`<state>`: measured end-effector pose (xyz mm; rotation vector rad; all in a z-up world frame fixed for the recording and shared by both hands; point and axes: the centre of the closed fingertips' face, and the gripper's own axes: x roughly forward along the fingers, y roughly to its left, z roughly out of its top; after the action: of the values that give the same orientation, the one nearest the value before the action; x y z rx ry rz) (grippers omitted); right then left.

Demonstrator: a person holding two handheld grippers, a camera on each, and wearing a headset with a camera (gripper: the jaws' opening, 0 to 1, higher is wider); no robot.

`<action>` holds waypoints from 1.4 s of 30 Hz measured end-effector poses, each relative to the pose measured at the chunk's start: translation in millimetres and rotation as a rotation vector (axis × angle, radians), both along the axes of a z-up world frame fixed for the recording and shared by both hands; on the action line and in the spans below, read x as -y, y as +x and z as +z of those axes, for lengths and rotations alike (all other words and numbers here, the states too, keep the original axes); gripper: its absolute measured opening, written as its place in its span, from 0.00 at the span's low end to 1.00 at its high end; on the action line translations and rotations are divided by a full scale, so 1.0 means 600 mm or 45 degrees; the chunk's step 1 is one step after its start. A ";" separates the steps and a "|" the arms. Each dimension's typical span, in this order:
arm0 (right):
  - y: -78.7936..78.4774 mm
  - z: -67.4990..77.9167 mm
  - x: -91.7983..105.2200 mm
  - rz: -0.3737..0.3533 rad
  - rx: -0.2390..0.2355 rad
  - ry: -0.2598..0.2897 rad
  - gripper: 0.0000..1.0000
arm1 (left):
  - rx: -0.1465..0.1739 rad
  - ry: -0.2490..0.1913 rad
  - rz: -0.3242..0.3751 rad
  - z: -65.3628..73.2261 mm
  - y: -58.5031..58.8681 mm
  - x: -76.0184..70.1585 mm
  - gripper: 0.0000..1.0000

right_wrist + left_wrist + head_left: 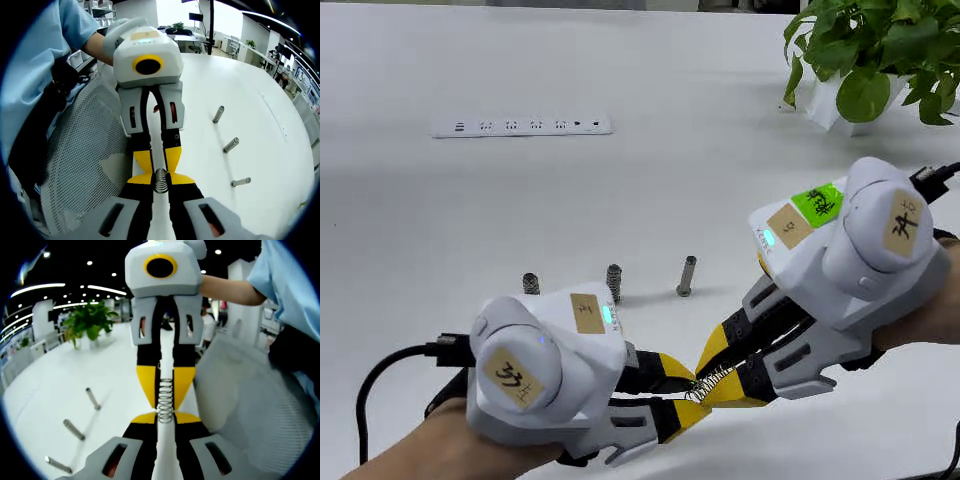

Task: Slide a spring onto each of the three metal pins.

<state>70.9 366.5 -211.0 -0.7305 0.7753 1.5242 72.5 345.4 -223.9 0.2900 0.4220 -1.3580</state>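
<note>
- silvery coiled wire spring [713,383] is gripped end to end: left gripper [692,393] and right gripper [722,372] both clamp it.
- bare grey metal pin [687,276] at 12 o'clock; two spring-covered pins [613,282] at 11.

left gripper [682,403]: white, yellow-black jaws
right gripper [724,373]: white, green sticker [817,203]
spring [712,383]: silver
plant [880,50]: green

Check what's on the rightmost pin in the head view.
Nothing: the rightmost pin is bare metal, base to tip. The middle spring and left spring cover the other two pins' shafts. The third spring is clamped between left gripper and right gripper.
</note>
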 end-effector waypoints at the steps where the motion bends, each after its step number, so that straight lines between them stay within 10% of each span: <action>1: 0.003 0.000 0.000 0.003 0.005 -0.004 0.12 | 0.002 0.007 0.016 -0.003 0.002 -0.004 0.13; 32: 0.120 0.001 0.048 0.092 0.157 -0.242 0.12 | -0.065 -0.006 0.762 -0.030 0.078 -0.227 1.00; 42: 0.166 0.015 0.039 0.154 0.211 -0.302 0.12 | -0.082 0.011 0.820 -0.035 0.073 -0.260 1.00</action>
<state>170.4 343.1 -202.0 -1.0828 0.8065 1.4715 116.4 501.6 -244.9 0.0995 0.5197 -0.7354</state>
